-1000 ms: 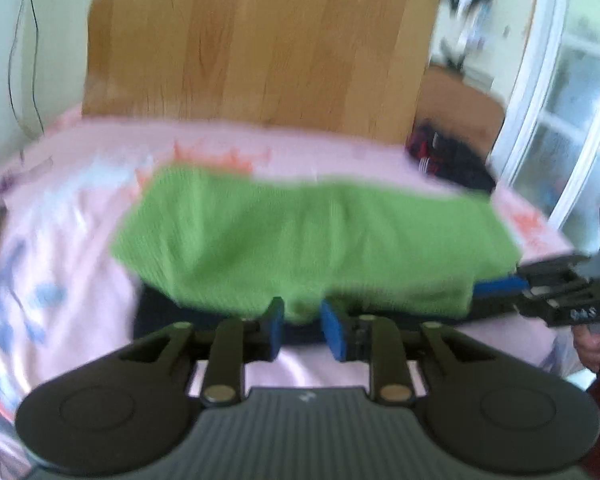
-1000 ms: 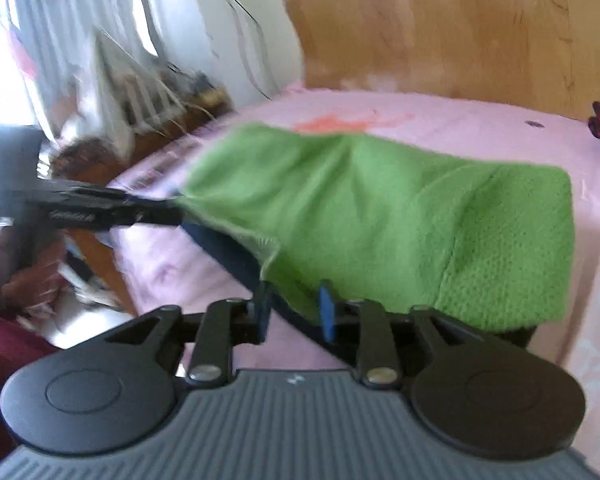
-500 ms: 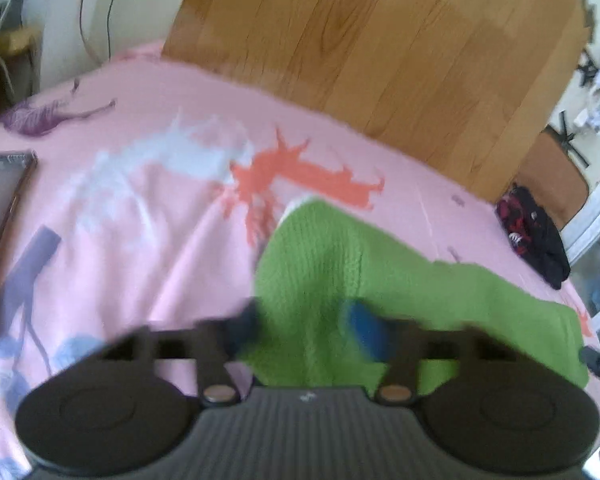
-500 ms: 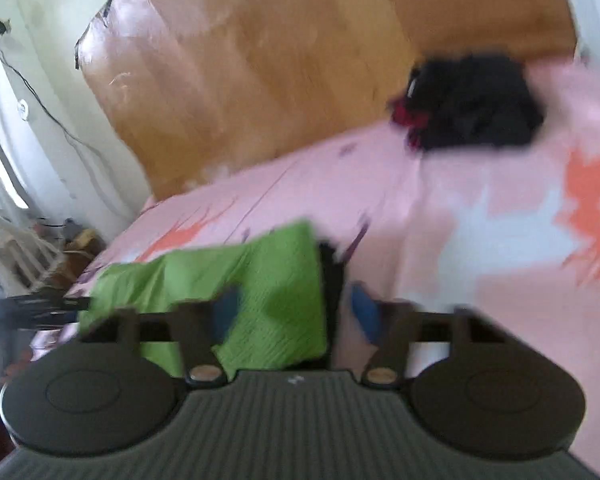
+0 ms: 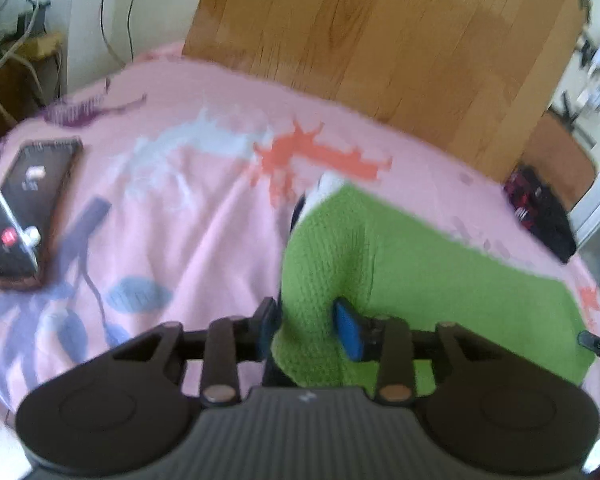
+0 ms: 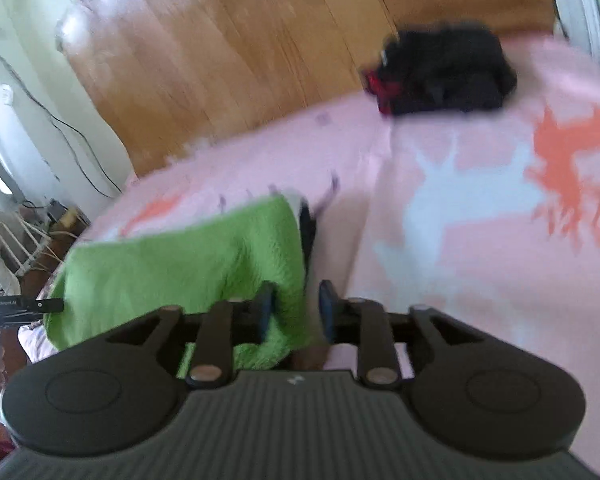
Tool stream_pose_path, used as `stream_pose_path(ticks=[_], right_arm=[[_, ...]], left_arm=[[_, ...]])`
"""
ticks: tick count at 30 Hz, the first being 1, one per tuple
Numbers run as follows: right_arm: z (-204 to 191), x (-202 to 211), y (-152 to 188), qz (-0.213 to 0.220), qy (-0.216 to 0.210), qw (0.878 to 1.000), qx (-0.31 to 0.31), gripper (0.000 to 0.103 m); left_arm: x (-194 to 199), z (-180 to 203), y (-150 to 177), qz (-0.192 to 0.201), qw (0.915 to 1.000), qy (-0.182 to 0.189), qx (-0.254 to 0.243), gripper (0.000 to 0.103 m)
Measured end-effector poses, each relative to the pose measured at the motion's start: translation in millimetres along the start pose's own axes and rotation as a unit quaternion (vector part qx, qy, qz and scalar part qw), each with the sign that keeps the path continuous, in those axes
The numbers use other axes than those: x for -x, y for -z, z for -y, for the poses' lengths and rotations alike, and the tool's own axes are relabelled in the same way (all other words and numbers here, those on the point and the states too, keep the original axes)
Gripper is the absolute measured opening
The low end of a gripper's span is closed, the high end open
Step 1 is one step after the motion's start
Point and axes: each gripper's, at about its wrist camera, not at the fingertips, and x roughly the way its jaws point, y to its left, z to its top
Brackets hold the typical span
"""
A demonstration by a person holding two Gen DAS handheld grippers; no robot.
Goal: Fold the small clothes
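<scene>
On my left wrist view, the left hand-held gripper has its blue pads partly apart with a bunched corner of the green knitted garment sitting between them; the cloth fills the gap and touches both pads, so I read it as a pinch on the fabric. The garment lies on the pink bedspread, spreading from the pads toward 2 o'clock, with a dark layer peeking out under its near edge. Only this view shows me the phone, lying flat on the bedspread at about 9 o'clock, well apart from the garment. At 3 o'clock, the tip of the other tool pokes in at the frame edge.

On my right wrist view, the right hand-held gripper is likewise partly open, its left pad pressed into the garment's corner. The right pad looks clear of the green cloth, so I cannot tell whether this one truly grips. From here the garment runs off toward 9 o'clock, where the left tool's tip meets its far edge. This view gives me a full look at the black clothing pile at 1 o'clock, near the wooden headboard; the left view shows it only small, at 3 o'clock.
</scene>
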Motion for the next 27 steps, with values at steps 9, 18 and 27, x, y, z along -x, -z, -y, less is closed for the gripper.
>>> stream_pose_path(ticks=[9,18,27], right_arm=[[-67.9,-19.7,-10.9,0.036,-0.114,0.99,0.077,0.037],[-107.0,-96.0,16.5,-0.027,-0.071,0.982,0.175,0.023],[-19.8,-55.3,10.5,-0.004,-0.06,0.998,0.013,0.001]], left_arm=[[10.8,38.4,-17.5,0.063,0.9935,0.091,-0.026,0.031],[-58.8,57.6,-6.3,0.045,0.9944,0.0,-0.096,0.027],[-76.6,54.7,-22.0,0.047,0.9939,-0.023,-0.097,0.028]])
